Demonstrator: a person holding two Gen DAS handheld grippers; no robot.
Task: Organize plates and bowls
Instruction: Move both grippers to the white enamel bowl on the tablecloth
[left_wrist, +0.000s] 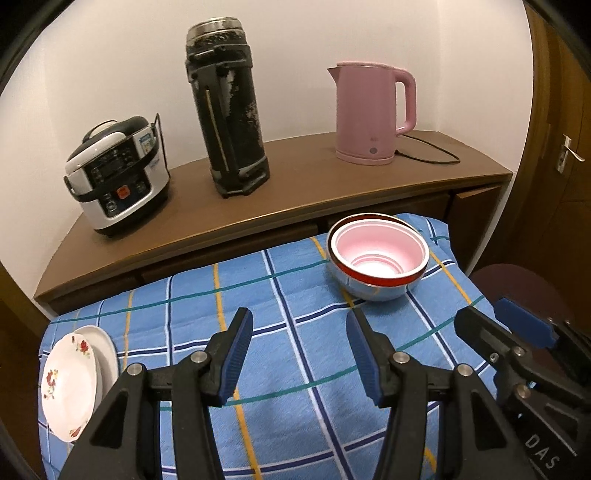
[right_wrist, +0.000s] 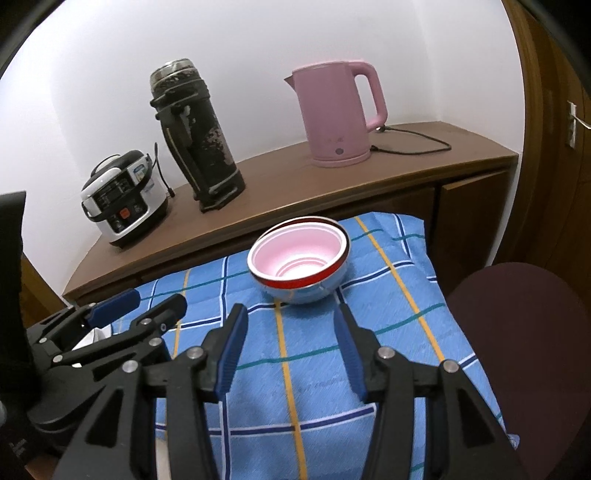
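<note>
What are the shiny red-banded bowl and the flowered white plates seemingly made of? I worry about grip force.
Shiny red-banded bowl: likely polished metal outside, mirroring the cloth; its pink inner bowl looks matte, perhaps plastic. Flowered white plates: probably glazed ceramic, glossy, with printed roses.

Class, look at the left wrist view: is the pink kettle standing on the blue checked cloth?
No, the kettle stands on the brown counter behind the cloth.

Readable lettering: you have just one clear mark.

Look at the right gripper (left_wrist: 524, 325) in your left wrist view, to the right of the stacked bowls (left_wrist: 378, 256): its black body reads "DAS" in pale capitals. The rice cooker (left_wrist: 118, 177), left of those bowls, carries panel labels and a sticker, and the pink kettle (left_wrist: 373, 110) a small logo, all too small to read.
</note>
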